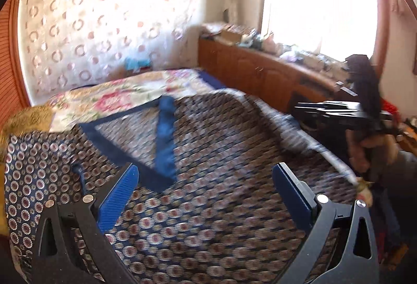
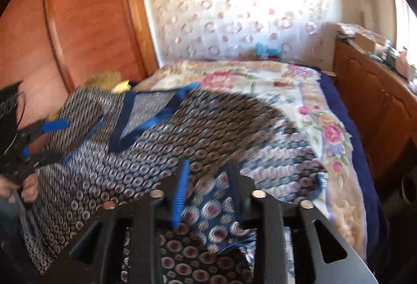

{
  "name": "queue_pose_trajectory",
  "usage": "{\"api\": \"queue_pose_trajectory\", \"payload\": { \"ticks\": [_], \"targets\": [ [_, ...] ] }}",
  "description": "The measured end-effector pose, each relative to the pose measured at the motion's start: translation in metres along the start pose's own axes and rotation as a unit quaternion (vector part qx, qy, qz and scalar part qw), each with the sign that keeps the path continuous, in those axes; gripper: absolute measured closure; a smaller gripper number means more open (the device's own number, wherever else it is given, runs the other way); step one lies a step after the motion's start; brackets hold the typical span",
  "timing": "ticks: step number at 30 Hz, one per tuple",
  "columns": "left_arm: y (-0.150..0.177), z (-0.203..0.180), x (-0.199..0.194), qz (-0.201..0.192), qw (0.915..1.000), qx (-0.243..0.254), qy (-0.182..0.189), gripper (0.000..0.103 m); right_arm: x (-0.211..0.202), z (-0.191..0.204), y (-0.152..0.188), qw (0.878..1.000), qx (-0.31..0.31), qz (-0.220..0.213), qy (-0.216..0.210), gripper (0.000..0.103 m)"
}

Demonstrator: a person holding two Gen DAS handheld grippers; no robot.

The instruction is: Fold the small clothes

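We saw the dark blue garment patterned with small round medallions and edged in plain blue trim (image 1: 208, 205) spread over the floral bedspread (image 2: 299, 91). Our left gripper (image 1: 206, 185) hung above it, jaws wide apart and empty. Our right gripper (image 2: 206, 187) had a fold of the cloth between its part-open jaws.

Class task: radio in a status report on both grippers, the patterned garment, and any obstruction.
Left gripper open, nothing between pads. Right gripper part open, fold of the patterned garment between its pads. Garment spread, lifted over floral bedspread. No obstruction seen.
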State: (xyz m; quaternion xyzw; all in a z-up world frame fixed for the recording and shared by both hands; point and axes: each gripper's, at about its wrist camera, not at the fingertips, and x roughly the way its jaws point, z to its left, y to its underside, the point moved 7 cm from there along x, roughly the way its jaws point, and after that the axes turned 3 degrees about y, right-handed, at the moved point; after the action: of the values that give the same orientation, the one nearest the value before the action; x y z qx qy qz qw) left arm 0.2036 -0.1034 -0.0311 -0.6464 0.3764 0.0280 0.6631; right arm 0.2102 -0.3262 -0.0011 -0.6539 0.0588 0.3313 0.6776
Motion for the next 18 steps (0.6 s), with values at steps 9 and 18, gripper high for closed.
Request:
{"api": "queue_pose_trajectory", "payload": {
  "ticks": [9,18],
  "targets": [
    [0.004,-0.051,-0.004,0.001,0.9993,0.035,0.016,0.000,0.014,-0.089,0.024,0.991,0.085,0.044,0.094,0.050],
    [0.014,-0.067,0.001,0.012,0.9989,0.037,0.027,0.000,0.061,-0.118,0.037,0.977,0.155,0.108,0.095,0.050]
  ]
}}
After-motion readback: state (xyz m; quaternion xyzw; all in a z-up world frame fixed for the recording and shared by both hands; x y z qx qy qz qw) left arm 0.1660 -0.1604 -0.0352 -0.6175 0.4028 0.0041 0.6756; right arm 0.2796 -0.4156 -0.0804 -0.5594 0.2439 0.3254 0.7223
